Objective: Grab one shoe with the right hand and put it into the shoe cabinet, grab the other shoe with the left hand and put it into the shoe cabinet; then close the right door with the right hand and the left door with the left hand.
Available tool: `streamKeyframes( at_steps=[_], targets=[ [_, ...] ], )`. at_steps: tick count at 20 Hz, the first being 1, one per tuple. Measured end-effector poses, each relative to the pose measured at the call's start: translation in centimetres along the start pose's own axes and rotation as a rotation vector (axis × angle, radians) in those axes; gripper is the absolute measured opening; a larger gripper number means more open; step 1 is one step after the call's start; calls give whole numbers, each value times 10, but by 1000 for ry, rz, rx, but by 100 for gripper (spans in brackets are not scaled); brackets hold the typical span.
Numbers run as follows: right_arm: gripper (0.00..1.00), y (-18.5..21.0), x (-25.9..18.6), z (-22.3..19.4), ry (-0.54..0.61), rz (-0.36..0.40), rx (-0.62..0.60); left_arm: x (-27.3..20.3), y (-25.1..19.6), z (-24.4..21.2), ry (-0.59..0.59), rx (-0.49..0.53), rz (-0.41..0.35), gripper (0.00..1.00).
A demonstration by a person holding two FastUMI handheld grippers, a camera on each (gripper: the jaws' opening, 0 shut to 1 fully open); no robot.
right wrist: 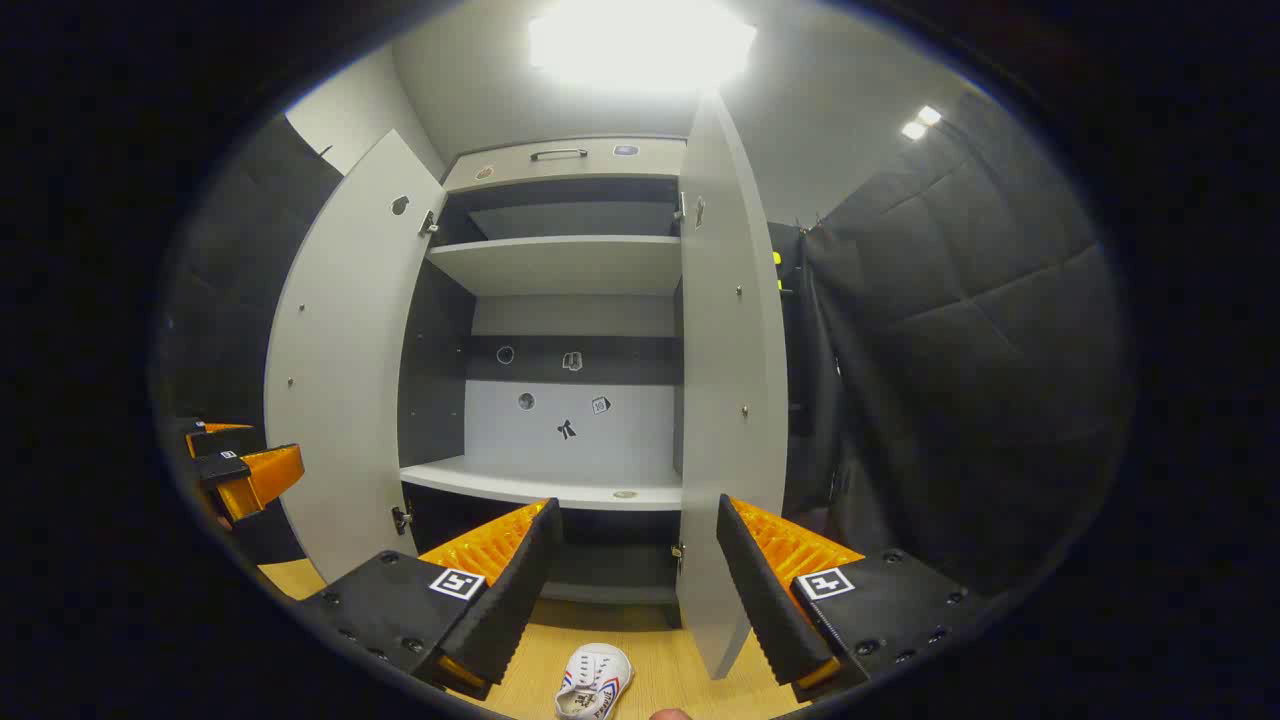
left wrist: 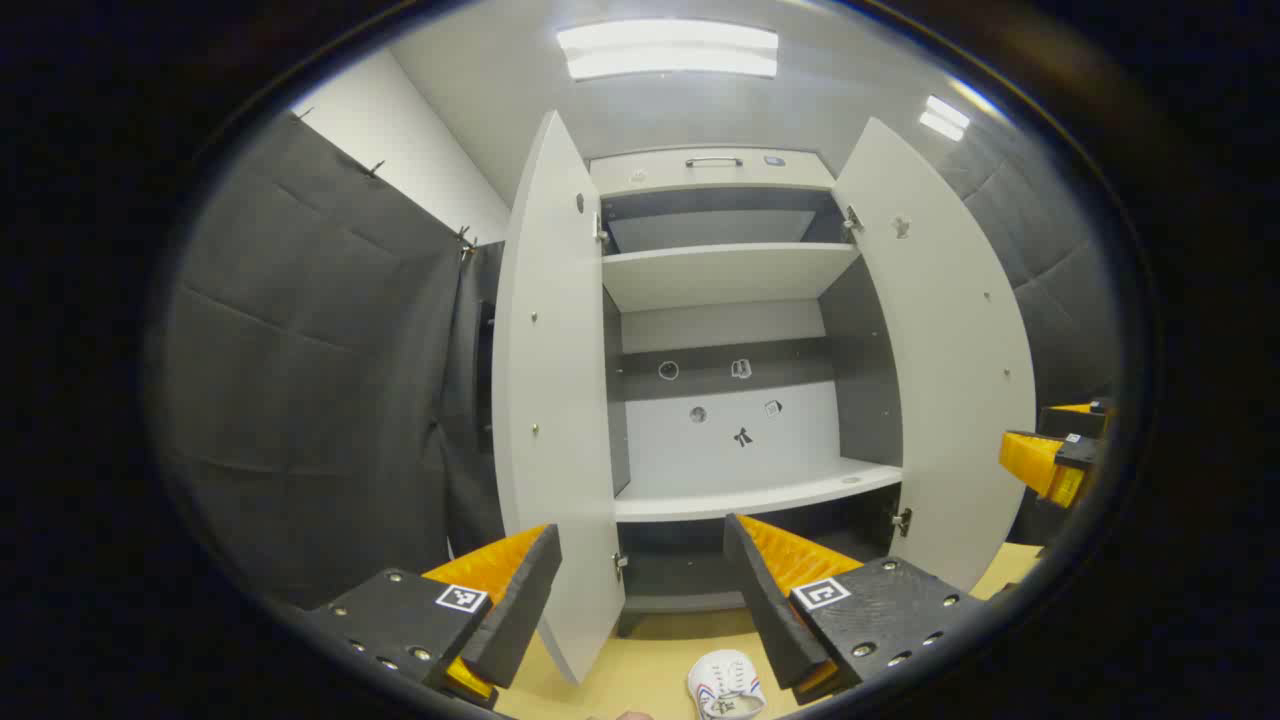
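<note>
Both tongs stand wide open with nothing between their fingers. Seen from the left gripper view, the left tongs (left wrist: 640, 610) hover in front of the shoe cabinet (left wrist: 720, 330), their black-and-orange fingers framing the lower edge of the left door (left wrist: 555, 400). The right tongs (right wrist: 635, 590) do the same in the right gripper view, framing the bottom of the right door (right wrist: 730, 380). The left gripper view also catches the right tongs off at its right edge, and the right gripper view catches the left tongs at its left edge.

Light wood flooring (left wrist: 650, 670) runs up to the foot of the cabinet. Dark padded cloth hangs on both sides of the booth, with a white wall above it on the left and a grey ceiling carrying two lit light panels.

Two doors hang on the cabinet, and both are swung open. Inside I count two white shelves, an upper shelf (left wrist: 720, 275) and a lower shelf (left wrist: 750, 490), both bare, with a darker compartment beneath the lower one. A drawer front with one metal handle (left wrist: 713, 160) tops the cabinet.

One white shoe (left wrist: 726, 685) with red and blue stripes lies on the floor just below the left tongs; the right gripper view shows one white shoe (right wrist: 594, 680) too, on the floor in front of the cabinet, outside it. I cannot tell whether these are the same shoe.
</note>
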State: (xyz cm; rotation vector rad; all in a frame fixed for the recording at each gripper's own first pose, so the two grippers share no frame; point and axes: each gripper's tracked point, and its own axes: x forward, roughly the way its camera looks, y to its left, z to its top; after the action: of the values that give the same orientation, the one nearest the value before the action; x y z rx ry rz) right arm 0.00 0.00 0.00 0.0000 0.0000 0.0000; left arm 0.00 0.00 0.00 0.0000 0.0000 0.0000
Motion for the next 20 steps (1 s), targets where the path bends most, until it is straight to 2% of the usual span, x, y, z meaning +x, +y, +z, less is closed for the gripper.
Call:
streamKeyframes(
  at_steps=[14, 20],
  targets=[
    [98, 5, 13, -5, 25, 21, 6, 5, 6, 1, 4, 9, 22, 94],
    [98, 22, 27, -31, 118, 84, -34, 0, 16, 1, 1, 16, 51, 94]
  ],
)
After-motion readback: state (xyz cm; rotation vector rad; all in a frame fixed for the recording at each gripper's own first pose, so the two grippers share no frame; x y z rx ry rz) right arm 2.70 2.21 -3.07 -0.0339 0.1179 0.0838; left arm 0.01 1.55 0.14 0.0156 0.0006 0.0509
